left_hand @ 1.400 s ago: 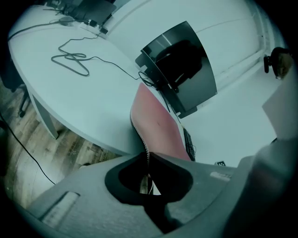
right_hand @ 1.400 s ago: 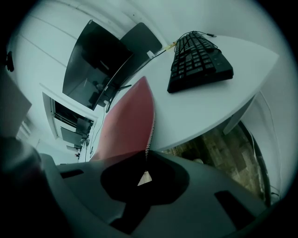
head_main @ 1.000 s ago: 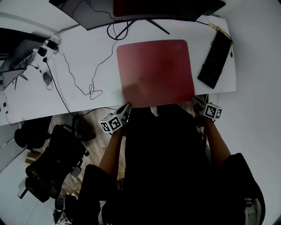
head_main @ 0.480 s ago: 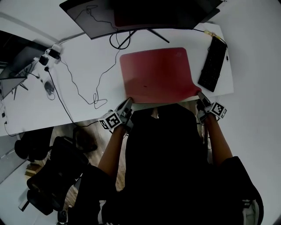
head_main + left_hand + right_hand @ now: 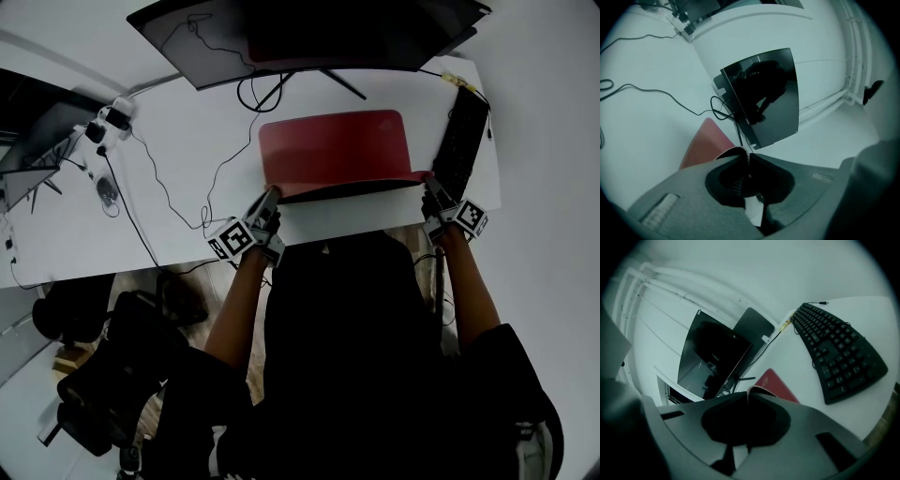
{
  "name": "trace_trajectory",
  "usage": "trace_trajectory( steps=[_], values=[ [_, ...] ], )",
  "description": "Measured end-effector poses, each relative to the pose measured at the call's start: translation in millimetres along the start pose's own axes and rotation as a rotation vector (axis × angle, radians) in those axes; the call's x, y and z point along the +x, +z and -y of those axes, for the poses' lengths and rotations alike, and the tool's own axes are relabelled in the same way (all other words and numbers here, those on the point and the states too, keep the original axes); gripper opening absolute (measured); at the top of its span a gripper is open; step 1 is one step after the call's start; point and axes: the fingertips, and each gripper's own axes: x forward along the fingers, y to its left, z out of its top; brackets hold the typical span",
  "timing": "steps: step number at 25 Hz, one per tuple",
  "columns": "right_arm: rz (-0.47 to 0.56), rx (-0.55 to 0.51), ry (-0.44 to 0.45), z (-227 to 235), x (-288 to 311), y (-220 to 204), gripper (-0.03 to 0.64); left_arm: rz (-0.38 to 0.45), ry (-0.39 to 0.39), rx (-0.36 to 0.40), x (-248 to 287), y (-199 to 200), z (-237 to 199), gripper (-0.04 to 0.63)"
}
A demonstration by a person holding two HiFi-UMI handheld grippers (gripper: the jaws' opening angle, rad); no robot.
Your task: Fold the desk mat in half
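A red desk mat (image 5: 336,146) lies on the white desk (image 5: 169,122) below the monitor, its near edge lifted off the surface and casting a dark shadow. My left gripper (image 5: 274,194) is shut on the mat's near left corner, and the right gripper (image 5: 429,182) is shut on the near right corner. In the left gripper view the mat's stitched edge (image 5: 736,151) shows pinched at the jaw tips, red mat (image 5: 704,143) beyond. The right gripper view shows the same pinched edge (image 5: 752,389) with red mat (image 5: 774,384) past it.
A black keyboard (image 5: 459,136) lies just right of the mat, close to the right gripper. A dark monitor (image 5: 309,28) on its stand sits behind the mat. Cables (image 5: 202,202) trail across the desk's left side. A black office chair (image 5: 103,375) stands on the floor at lower left.
Both grippers have moved away from me over the desk and risen, carrying the mat's near edge with them. The mat looks shorter from front to back, with its near part raised.
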Motion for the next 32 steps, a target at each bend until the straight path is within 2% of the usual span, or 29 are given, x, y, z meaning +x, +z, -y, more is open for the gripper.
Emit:
trace_trajectory(
  steps=[10, 20, 32],
  values=[
    [-0.019, 0.072, 0.05, 6, 65, 33, 0.017, 0.049, 0.119, -0.021, 44, 39, -25, 0.035],
    [-0.094, 0.097, 0.002, 33, 122, 49, 0.017, 0.057, 0.234, -0.068, 90, 63, -59, 0.037],
    [-0.141, 0.135, -0.055, 57, 166, 52, 0.023, 0.016, 0.331, -0.091, 124, 74, -100, 0.049]
  ],
)
